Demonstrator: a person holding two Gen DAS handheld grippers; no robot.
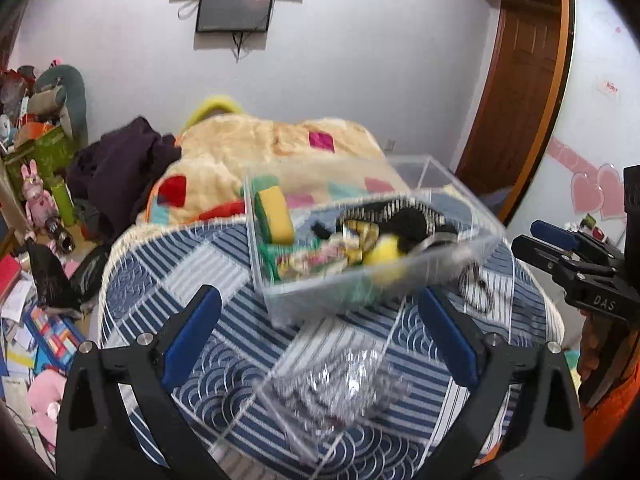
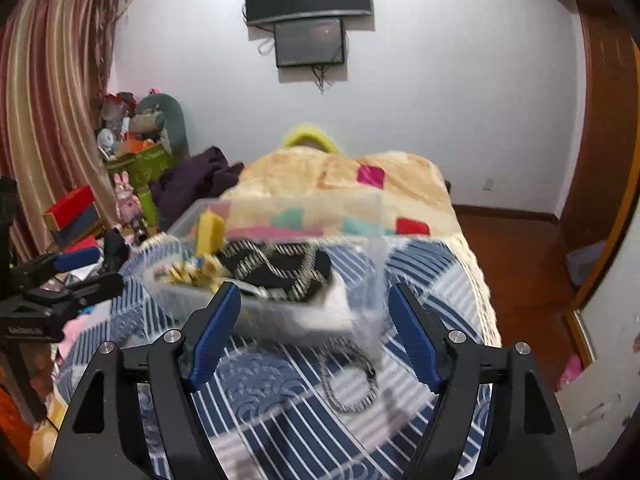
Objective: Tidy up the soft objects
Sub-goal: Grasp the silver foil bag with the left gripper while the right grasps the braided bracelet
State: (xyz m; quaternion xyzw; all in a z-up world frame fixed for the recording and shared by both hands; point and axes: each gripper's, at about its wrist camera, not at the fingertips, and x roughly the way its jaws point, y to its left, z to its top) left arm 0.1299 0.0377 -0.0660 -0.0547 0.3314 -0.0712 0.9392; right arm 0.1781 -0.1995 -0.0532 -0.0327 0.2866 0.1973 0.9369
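Left tool point(image 1: 320, 340) first: jaws spread wide apart, nothing between the blue pads, hovering over the striped bed quilt point(image 1: 224, 320). Just beneath it lies a smaller clear container point(image 1: 340, 396), blurred, with something crinkled and shiny inside; what that is, I cannot tell.

Straight ahead of the left tool, and close, is the clear plastic bin point(image 1: 472, 240), sitting on the bed and looking tilted, though motion blur makes that hard to judge. Inside it: a yellow-and-green sponge point(image 1: 274, 216) against the left wall, a black knit piece point(image 1: 412, 220) toward the right, and a jumble of yellow and patterned soft bits in between.

Over to the right tool point(image 2: 314, 334): also gaping wide, empty, with the bin point(image 2: 360, 280) directly in front, its near wall sitting just about between the pads. Here the sponge point(image 2: 210, 232) is at the far left and the black-and-white knit point(image 2: 280, 270) fills the middle. A dark striped cord loop point(image 2: 352, 384) lies loose on the quilt just below the bin, slightly right of centre between the right tool's jaws.

The key relation, as I read it: the loop is the one soft thing outside the bin, its long axis runs away from the right tool toward the bin, and the right tool is clearly the nearer one. Behind it all, a cream patchwork blanket point(image 2: 340, 176) covers the far end of the bed.
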